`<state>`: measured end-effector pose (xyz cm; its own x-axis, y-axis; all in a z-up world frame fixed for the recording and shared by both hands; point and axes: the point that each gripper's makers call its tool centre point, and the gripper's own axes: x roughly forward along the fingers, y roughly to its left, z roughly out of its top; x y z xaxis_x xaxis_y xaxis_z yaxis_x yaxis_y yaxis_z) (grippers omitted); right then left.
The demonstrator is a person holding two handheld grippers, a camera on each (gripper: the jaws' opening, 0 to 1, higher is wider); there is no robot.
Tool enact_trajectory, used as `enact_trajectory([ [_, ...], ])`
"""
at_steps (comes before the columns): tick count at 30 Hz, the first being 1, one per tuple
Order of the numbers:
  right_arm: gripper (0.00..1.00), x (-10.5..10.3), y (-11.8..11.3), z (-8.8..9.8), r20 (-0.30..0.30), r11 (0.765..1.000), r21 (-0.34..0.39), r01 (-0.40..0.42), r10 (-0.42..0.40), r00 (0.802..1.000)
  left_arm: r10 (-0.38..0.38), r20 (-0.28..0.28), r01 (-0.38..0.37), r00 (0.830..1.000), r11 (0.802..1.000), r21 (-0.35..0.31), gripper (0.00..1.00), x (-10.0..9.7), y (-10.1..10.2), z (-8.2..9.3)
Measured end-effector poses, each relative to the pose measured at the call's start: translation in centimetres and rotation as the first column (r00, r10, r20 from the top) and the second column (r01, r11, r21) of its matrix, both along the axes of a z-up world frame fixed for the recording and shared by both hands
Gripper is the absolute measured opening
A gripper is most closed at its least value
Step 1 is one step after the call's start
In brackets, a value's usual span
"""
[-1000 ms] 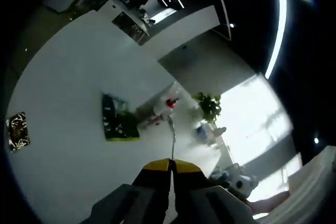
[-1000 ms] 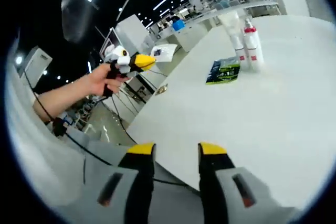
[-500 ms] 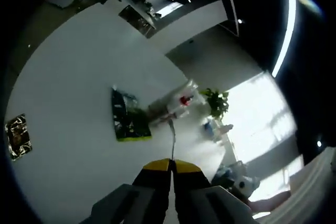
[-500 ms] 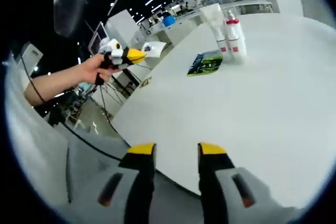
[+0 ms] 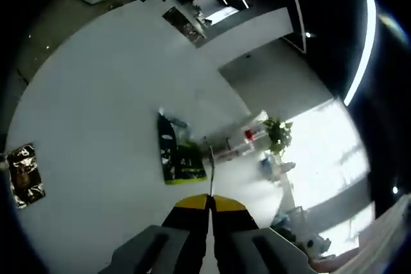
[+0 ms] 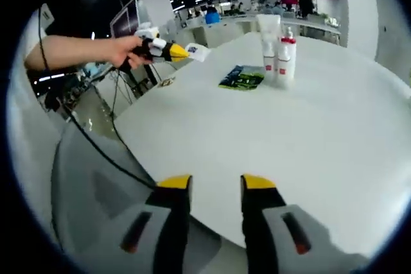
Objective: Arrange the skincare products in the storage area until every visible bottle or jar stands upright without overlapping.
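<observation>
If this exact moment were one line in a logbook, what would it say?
left gripper: shut, raised beside table | right gripper: open, over table edge | bottles: upright, side by side | green sachet: flat, left of bottles | nothing grasped yet

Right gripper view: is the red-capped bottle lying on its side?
No. The red-capped bottle stands upright on the white table, beside a white tube.
</observation>
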<state>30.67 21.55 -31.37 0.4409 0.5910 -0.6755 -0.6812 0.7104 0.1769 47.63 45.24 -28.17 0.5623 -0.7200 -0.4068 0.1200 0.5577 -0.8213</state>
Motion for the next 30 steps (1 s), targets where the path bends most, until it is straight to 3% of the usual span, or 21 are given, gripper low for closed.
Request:
enact_trajectory([
  [6, 0.31, -0.8, 0.2, -0.6, -0.011, 0.998, -0.018, -0.061, 0.061, 0.998, -0.021, -0.047, 0.023, 0.999, 0.999, 0.039, 0.01, 1.4, -0.5, -2.6],
  [14, 0.31, -0.3, -0.3, -0.7, -0.011, 0.999, -0.023, -0.024, 0.024, 1.000, -0.013, -0.122, 0.028, 0.992, 0.992, 0.120, 0.01, 3.2, 0.8, -5.7],
  [18, 0.31, -0.5, -0.3, -0.9, -0.016, 0.999, -0.035, -0.034, 0.034, 0.999, -0.013, -0.136, 0.029, 0.991, 0.992, 0.120, 0.01, 4.1, 0.8, -6.2],
  [21, 0.31, -0.4, -0.4, -1.0, -0.022, 0.999, -0.036, -0.025, 0.024, 0.999, -0.036, -0.170, 0.063, 0.985, 0.986, 0.155, 0.01, 3.6, 1.0, -7.2],
  [30, 0.31, -0.4, -0.5, -1.2, -0.043, 0.999, -0.038, -0.015, 0.013, 0.999, -0.047, -0.200, 0.076, 0.979, 0.987, 0.145, 0.01, 3.5, 0.8, -8.2],
])
